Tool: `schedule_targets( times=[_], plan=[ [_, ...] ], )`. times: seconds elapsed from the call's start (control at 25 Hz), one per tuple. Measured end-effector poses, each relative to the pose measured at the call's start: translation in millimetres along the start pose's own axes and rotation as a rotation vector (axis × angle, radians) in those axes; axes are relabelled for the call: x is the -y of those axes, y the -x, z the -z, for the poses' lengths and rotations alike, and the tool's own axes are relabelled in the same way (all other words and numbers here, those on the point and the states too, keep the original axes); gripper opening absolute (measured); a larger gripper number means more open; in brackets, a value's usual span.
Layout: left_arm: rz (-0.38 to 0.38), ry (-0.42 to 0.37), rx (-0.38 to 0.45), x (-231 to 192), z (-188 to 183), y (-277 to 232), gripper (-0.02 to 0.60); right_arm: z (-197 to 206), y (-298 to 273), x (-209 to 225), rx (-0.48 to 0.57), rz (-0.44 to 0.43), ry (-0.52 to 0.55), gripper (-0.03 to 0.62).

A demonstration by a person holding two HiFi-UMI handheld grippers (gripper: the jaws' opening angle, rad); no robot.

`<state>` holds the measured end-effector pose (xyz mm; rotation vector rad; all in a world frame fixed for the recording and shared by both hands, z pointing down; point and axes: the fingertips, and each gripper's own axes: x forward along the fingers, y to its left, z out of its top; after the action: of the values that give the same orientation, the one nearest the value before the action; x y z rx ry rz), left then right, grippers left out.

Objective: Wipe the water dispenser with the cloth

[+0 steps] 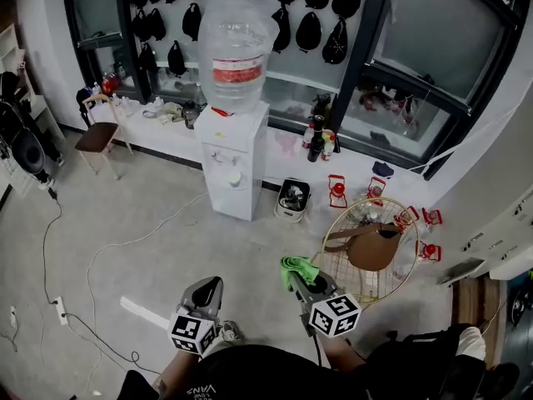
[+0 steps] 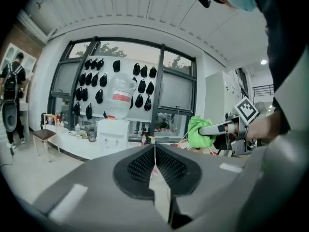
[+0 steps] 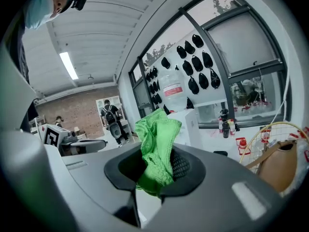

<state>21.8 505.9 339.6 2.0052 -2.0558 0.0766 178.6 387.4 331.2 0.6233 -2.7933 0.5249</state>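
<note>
Two tools show low in the head view. The left hand-held gripper carries nothing, and the right hand-held gripper has a green cloth bunched at its tip. Both are well apart from the white water dispenser, which stands on the floor against the window wall. A large clear bottle sits inverted on top of it, and we cannot tell how much water is in it. Just to the dispenser's right is a small white bin with dark contents we cannot identify. Nearer to us, a round wire basket holds a brown bag.

Looking along the left gripper, we see its jaws pressed together with nothing between them. The dispenser and its bottle stand far ahead, left of the jaws. The right gripper with the cloth reaches in from the right.

Looking along the right gripper, we see its jaws clamped on the cloth, which stands up in folds above them and hangs a little below. The dispenser is behind the cloth at a distance. The basket with the bag is at the right edge.
</note>
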Motion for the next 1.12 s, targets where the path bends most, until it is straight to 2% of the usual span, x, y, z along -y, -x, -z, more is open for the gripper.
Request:
schedule_targets(
  times=[0.28,0.44,0.56,0.8,1.12],
  plan=[
    [0.094,-0.087,-0.002,-70.5,-23.4,-22.3,0.003,-17.8,-67.5,-9.1,0.04,0.074,-0.038,0.091],
    [0.13,-0.086,-0.019,-87.6,-26.1,-48.3,0.003,-22.1,-91.5,-0.7,0.039,0.103,-0.062,0.091],
    [0.143,-0.074,-0.021,-87.1,-27.3,-75.6,0.002,-25.8,-104.4,21.4,0.024,0.112,-0.073,0.091],
    [0.074,-0.07,-0.004,-103.2,-43.0,-137.1,0.002,-47.8,-148.3,70.8,0.01,0.061,-0.039,0.091],
    [-0.016,-0.066,0.037,-98.0,-71.7,-216.7,0.002,-88.0,-189.6,141.9,0.004,-0.003,-0.001,0.091]
  ],
)
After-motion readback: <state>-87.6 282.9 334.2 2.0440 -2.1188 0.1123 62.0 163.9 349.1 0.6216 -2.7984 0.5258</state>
